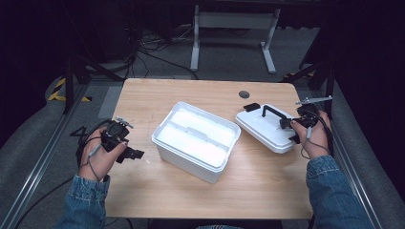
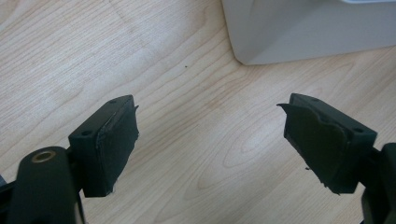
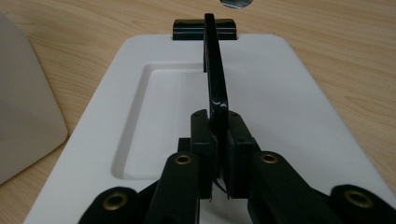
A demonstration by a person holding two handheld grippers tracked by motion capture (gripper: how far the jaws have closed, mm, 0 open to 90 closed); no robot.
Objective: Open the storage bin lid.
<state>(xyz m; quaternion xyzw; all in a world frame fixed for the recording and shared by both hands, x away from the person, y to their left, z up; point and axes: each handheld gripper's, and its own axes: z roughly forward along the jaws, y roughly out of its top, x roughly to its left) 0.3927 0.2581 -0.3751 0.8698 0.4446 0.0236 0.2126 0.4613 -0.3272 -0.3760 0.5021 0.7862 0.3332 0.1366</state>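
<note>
An open white plastic box (image 1: 196,140) sits at the middle of the wooden table (image 1: 153,188), with a white tray inside it. Its white lid (image 1: 265,129) lies flat to the right, with a black handle (image 1: 273,112) standing up from it. My right gripper (image 1: 287,123) is shut on the near end of that handle (image 3: 215,84), above the lid (image 3: 289,98). My left gripper (image 1: 135,153) rests near the table's left edge, open, with nothing between its fingers (image 2: 109,140). A corner of the box (image 2: 299,32) lies just beyond them.
A black latch (image 1: 251,107) sticks out at the lid's far end. A round grey cable hole (image 1: 244,94) sits in the tabletop behind the lid. White desk legs (image 1: 196,38) and cables lie on the floor beyond the table.
</note>
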